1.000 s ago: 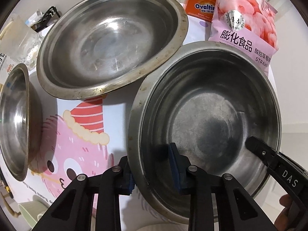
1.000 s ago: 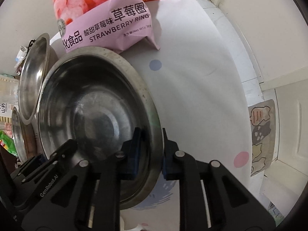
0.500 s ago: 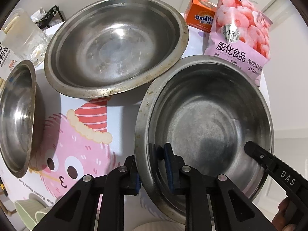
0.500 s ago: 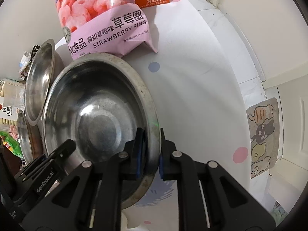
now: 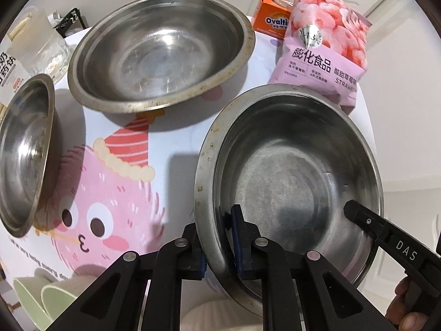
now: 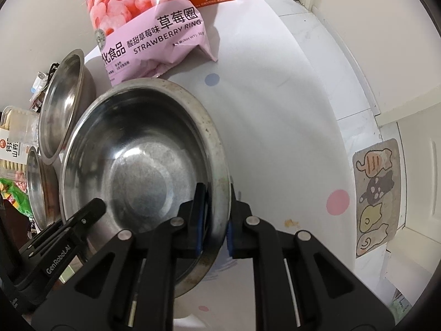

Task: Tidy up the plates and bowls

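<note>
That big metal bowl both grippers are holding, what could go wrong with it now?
The metal bowl is pinched only at its thin rim by the left hand-held gripper and right hand-held gripper, so it might slip or tilt. It could also bump the strawberry ring bag close behind it.

The left gripper (image 5: 219, 244) closes its jaws on the near bowl's (image 5: 289, 182) rim (they stood apart before), and the bowl rises off the counter (image 5: 171, 143).

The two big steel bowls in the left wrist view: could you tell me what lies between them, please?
Only bare tablecloth, with its printed party hat, lies between the held bowl and the far bowl; the left wrist view shows it.
</note>
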A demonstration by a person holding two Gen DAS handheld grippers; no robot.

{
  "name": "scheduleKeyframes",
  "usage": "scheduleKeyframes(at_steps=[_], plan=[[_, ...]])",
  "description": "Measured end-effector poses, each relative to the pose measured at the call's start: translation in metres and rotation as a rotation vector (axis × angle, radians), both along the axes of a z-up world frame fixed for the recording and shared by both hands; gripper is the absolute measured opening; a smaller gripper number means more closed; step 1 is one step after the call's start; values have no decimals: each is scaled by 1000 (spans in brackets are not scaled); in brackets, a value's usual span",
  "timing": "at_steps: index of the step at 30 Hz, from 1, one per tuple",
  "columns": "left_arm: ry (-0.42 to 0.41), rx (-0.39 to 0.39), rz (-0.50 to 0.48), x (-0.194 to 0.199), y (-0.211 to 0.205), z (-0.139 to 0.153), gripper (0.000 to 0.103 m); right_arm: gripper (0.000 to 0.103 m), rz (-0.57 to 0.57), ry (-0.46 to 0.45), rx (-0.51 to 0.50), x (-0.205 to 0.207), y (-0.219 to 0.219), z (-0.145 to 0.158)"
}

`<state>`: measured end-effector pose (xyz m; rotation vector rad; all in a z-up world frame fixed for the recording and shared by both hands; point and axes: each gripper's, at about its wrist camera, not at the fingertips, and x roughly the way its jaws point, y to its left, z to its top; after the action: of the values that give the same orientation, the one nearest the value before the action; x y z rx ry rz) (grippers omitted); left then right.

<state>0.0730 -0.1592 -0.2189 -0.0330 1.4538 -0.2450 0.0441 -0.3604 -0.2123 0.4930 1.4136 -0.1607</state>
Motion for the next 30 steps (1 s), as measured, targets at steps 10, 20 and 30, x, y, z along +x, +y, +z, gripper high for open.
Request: scheduleKeyframes(at_steps=[10,20,30], plan=[[-84,-29,-30,-12,5,31,14,15,16,-100,-57,-10,4,31],[-93,-38,-79,-21,-2,14,15,15,-22,-135,-95,-27,-11,24],[-77,22,-144,-8,-11,-1,23,27,-47,-149,-75,-28,-23,4]])
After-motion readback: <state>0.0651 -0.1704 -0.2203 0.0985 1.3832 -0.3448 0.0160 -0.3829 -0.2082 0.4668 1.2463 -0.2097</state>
